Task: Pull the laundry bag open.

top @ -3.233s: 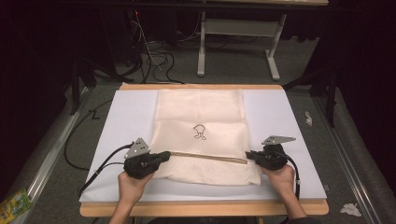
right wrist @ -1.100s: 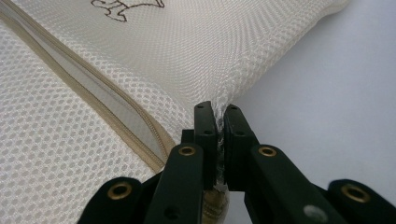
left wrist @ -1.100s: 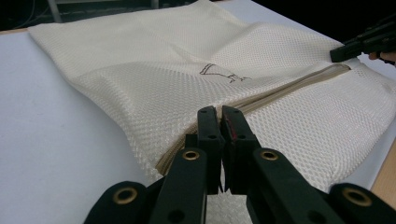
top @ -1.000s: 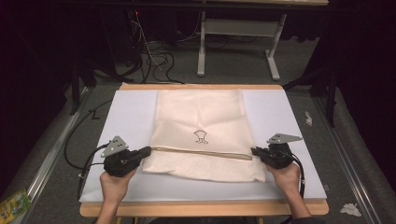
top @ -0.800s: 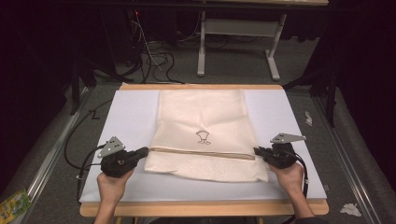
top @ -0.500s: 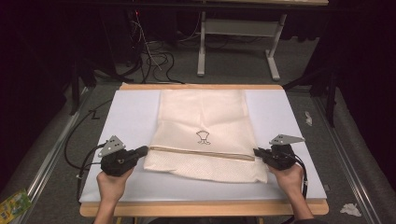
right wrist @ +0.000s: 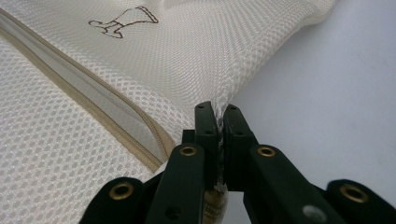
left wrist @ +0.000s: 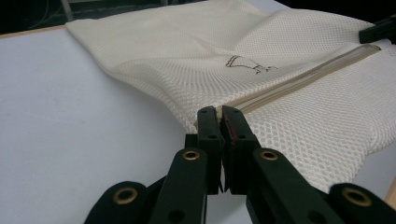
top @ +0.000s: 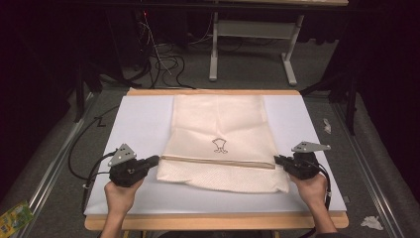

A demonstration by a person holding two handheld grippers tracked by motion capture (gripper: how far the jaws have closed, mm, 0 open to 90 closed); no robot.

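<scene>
**Keeping the fold line straight on the mesh bag**

With both tongs clamped on cloth, I have to work evenly from here. My left gripper (left wrist: 219, 114) has its jaws pinched together on the left edge of the cream mesh laundry bag (top: 220, 144), right where the tan zipper strip (left wrist: 303, 74) ends; my right gripper (right wrist: 218, 112) is closed on the bag's opposite edge, mesh visibly caught between its pads. In the high view the left gripper (top: 151, 161) sits lower left and the right gripper (top: 280, 161) lower right, the bag lying flat in the middle of the white table mat (top: 138, 124), its small dark printed emblem (top: 220, 145) centred.

To do this well, I judge both hands should lift and travel together, keeping the zipper line taut and level. Uneven pulling could skew the fold or slip the thin mesh out.
</scene>
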